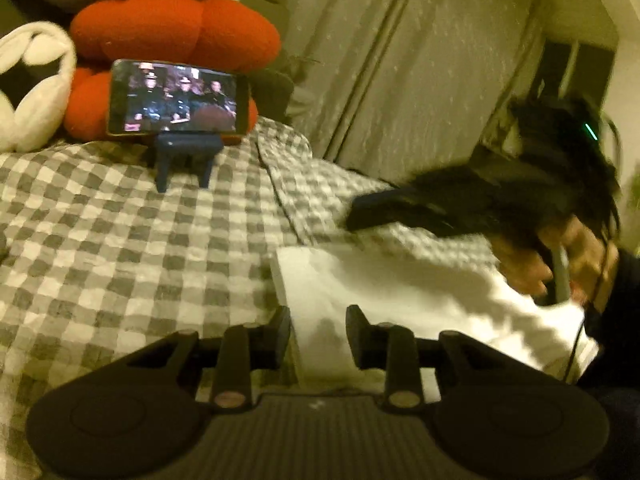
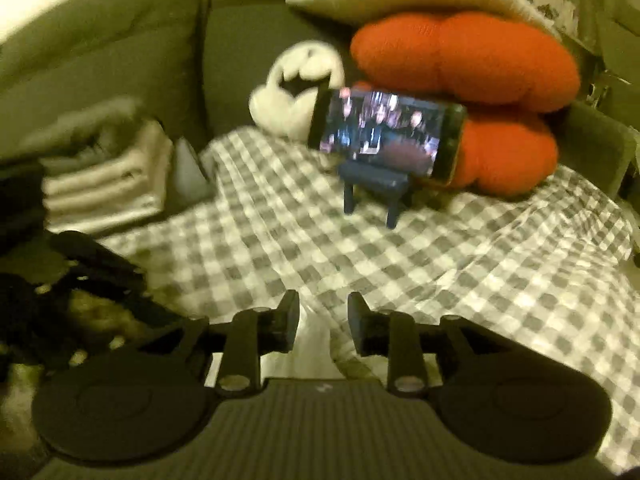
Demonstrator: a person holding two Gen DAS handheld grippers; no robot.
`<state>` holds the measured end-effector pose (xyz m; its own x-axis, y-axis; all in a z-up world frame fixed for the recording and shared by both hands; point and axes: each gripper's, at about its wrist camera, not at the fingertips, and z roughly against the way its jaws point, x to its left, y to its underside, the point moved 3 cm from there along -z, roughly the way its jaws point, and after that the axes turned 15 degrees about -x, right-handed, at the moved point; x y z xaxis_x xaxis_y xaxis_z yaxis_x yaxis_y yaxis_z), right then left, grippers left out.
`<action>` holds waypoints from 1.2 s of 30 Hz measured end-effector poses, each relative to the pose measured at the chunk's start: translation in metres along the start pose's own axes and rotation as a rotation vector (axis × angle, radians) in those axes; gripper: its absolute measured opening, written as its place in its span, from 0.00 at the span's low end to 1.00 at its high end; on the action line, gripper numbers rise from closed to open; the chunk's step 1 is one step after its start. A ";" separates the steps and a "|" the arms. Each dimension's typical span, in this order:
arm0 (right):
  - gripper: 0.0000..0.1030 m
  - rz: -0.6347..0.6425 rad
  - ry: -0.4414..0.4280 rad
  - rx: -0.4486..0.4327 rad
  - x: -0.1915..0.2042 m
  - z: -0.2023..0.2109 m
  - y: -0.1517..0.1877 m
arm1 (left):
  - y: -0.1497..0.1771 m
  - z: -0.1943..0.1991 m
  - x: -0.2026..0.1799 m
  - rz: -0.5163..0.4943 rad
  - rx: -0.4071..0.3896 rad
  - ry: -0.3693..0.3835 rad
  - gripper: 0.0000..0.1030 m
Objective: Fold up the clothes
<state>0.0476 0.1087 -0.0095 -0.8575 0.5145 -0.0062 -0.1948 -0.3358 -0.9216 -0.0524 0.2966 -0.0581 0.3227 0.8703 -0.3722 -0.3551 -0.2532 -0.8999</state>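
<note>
A folded white cloth (image 1: 400,292) lies on the grey-and-white checked sheet (image 1: 120,240). My left gripper (image 1: 318,332) hovers at the cloth's near left edge. Its jaws stand apart with white cloth showing in the gap, and the pads do not visibly press on it. My right gripper (image 1: 354,216), blurred and held by a hand (image 1: 520,264), hangs over the cloth's far edge. In the right wrist view the right gripper (image 2: 323,322) is open. A ridge of white cloth (image 2: 316,344) lies between its fingers, clear of the right pad.
A phone (image 1: 176,98) with a lit screen stands on a small blue stand (image 1: 186,160) ahead. Behind it are a red cushion (image 1: 172,28) and a white plush (image 1: 36,84). Folded clothes (image 2: 104,188) are stacked at the left, with a dark blurred shape (image 2: 100,276) in front of them.
</note>
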 end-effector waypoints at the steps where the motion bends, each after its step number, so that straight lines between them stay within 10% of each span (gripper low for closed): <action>1: 0.29 0.015 0.012 0.002 0.000 0.011 0.001 | -0.001 -0.001 -0.002 0.012 -0.004 0.001 0.30; 13: 0.20 0.230 0.108 0.129 0.047 0.127 0.059 | 0.010 -0.044 -0.062 0.114 0.037 0.011 0.30; 36: 0.00 0.315 0.052 0.205 0.071 0.134 0.085 | 0.020 -0.051 -0.056 0.172 0.051 -0.036 0.29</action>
<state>-0.0940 0.0110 -0.0365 -0.8664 0.3984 -0.3010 -0.0213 -0.6319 -0.7748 -0.0325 0.2207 -0.0670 0.2225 0.8307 -0.5104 -0.4469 -0.3784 -0.8107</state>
